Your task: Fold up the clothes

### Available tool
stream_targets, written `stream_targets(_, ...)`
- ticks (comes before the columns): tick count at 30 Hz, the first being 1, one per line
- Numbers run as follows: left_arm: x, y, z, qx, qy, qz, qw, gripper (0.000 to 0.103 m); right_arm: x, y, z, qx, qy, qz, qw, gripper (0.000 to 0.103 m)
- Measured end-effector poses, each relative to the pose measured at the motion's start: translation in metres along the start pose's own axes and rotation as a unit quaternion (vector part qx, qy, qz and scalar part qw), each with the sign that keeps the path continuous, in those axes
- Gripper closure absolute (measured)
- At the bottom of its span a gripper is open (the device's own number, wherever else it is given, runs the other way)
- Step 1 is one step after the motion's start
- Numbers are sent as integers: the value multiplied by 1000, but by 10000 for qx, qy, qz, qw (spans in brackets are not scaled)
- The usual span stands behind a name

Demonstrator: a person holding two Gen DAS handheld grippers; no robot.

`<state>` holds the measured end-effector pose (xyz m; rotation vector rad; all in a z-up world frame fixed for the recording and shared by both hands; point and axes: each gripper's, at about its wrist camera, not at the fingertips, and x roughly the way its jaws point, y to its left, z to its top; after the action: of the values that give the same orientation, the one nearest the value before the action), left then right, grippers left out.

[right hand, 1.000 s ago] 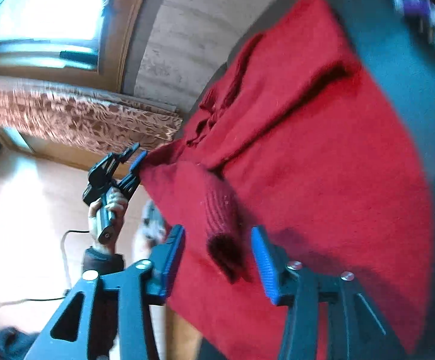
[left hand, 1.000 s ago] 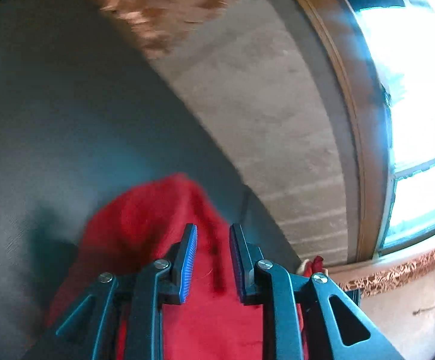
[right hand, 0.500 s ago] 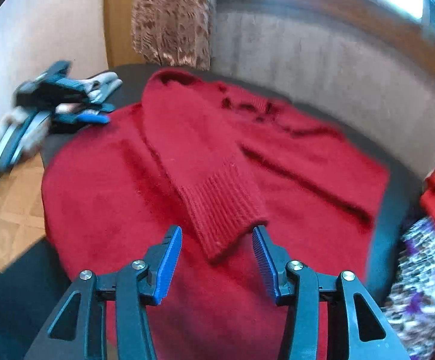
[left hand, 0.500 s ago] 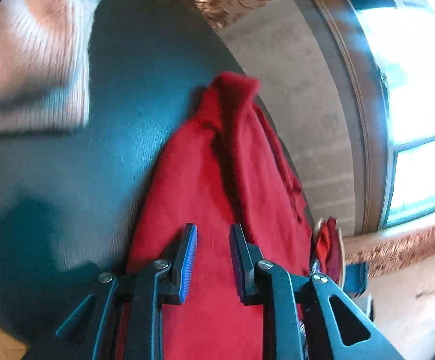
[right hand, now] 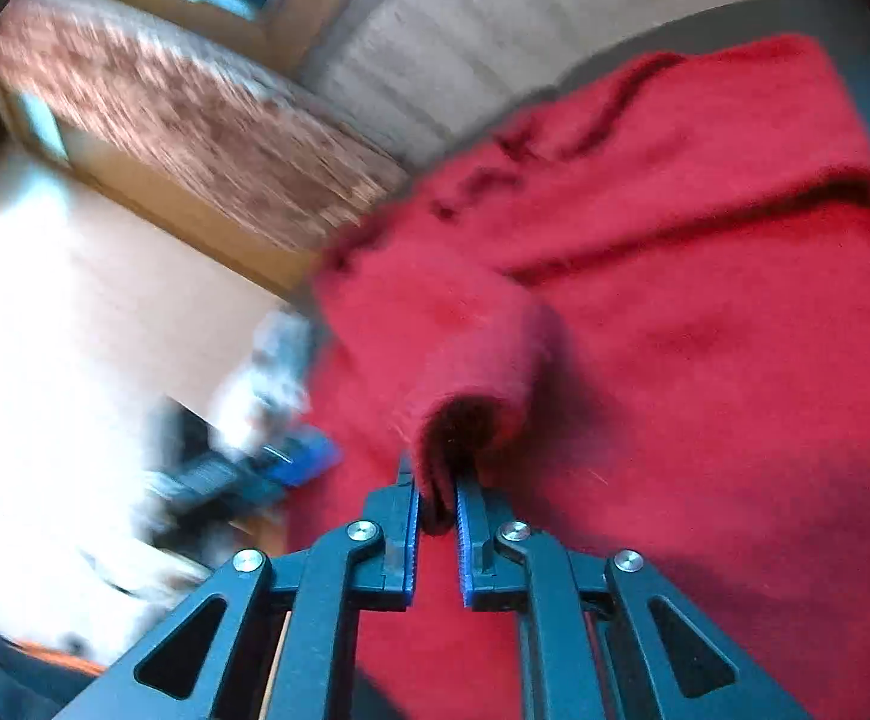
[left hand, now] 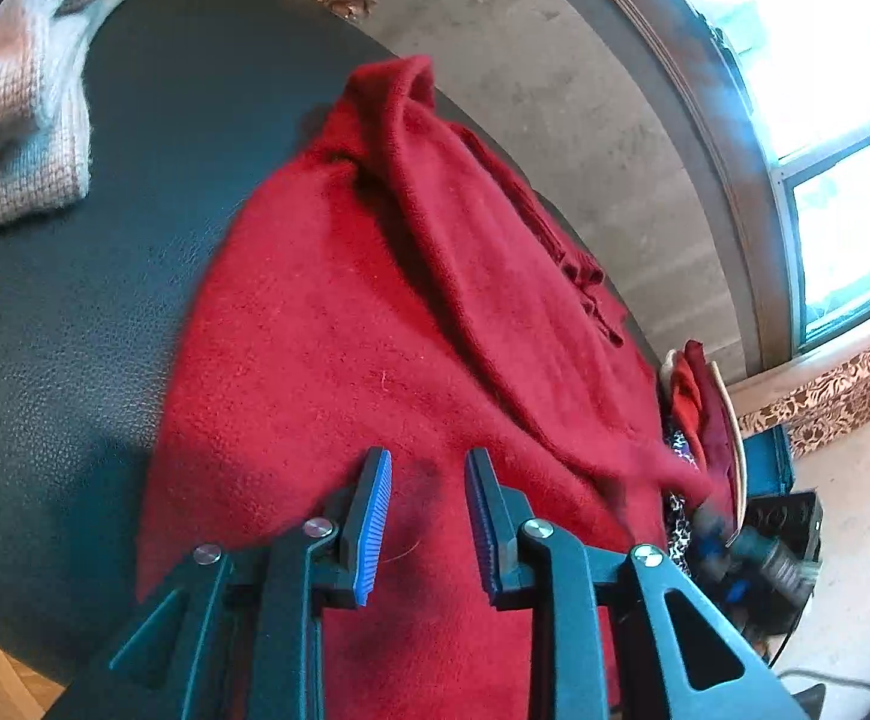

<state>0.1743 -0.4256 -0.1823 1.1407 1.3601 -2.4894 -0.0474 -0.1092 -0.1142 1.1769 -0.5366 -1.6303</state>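
A red knitted sweater (left hand: 375,324) lies spread on a dark round table (left hand: 75,300), one sleeve folded across its body. My left gripper (left hand: 426,480) is open and empty, hovering just above the sweater's lower body. In the right wrist view the sweater (right hand: 705,300) fills the right side. My right gripper (right hand: 437,492) is shut on the sleeve cuff (right hand: 471,396) and holds it lifted off the sweater's body. The right gripper (left hand: 753,558) shows blurred at the far right of the left wrist view.
A folded beige knit garment (left hand: 15,120) lies at the table's far left. A pile of red and patterned clothes (left hand: 693,414) sits past the table's right edge. A grey wall, a window and patterned curtains stand behind. The left gripper (right hand: 243,474) shows blurred low left.
My right gripper has closed on the sleeve cuff and raised it. My left gripper has drawn back along the sweater, staying open.
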Motion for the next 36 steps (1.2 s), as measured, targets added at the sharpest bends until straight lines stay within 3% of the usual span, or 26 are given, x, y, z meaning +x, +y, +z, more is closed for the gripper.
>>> stream_targets(2, 0, 1, 0, -43, -6, -18, 10000, 78, -19, -22, 19, 780, -762, 458, 9930, 94)
stream_targets(4, 3, 0, -1, -19, -10, -2, 10000, 78, -35, -45, 36, 1498, -1426, 761, 9754, 93)
stream_targets(6, 2, -1, -1, 12, -7, 12, 10000, 78, -39, -58, 42, 1693, -1502, 505, 9727, 87)
stream_targets(8, 2, -1, -1, 29, -4, 15, 10000, 78, -43, -69, 47, 1767, -1471, 211, 9730, 70)
stream_targets(9, 2, -1, -1, 36, -7, 23, 10000, 78, -44, -68, 48, 1679, -1404, 23, 9758, 54)
stream_targets(10, 2, -2, -1, 42, -10, 32, 10000, 78, -45, -62, 47, 1438, -1300, -180, 9809, 50)
stream_targets(12, 2, -3, -1, 54, -17, 51, 10000, 78, -51, -47, 43, 863, -1129, -605, 9880, 50)
stream_targets(14, 2, -4, -1, 67, -25, 69, 10000, 78, -54, -31, 39, 238, -1000, -1180, 9877, 50)
stream_targets(16, 2, -6, -1, 79, -32, 87, 9999, 78, -52, -16, 39, -413, -895, -1761, 9794, 50)
stream_targets(19, 2, -8, 0, 132, -42, 131, 9998, 78, -47, -8, 49, -1007, -806, -2186, 9672, 50)
stream_targets(24, 3, -11, 7, 119, -4, 20, 9999, 77, -13, -16, 77, -1360, -581, -2630, 9534, 50)
stream_targets(29, 8, -13, 34, -185, -307, -211, 9991, 71, 25, -27, 96, -1249, -252, -2710, 9541, 50)
stream_targets(30, 11, -10, 40, -309, -356, -213, 9987, 70, 27, -24, 96, -1321, -231, -2729, 9527, 57)
stream_targets(31, 15, -8, 47, -432, -405, -214, 9980, 69, 28, -21, 96, -1405, -204, -2766, 9504, 70)
stream_targets(33, 22, -2, 60, -679, -503, -218, 9962, 67, 30, -18, 93, -1542, -164, -2813, 9470, 83)
stream_targets(36, 33, 6, 79, -1048, -649, -223, 9921, 66, 33, -16, 89, -1717, -113, -2852, 9429, 85)
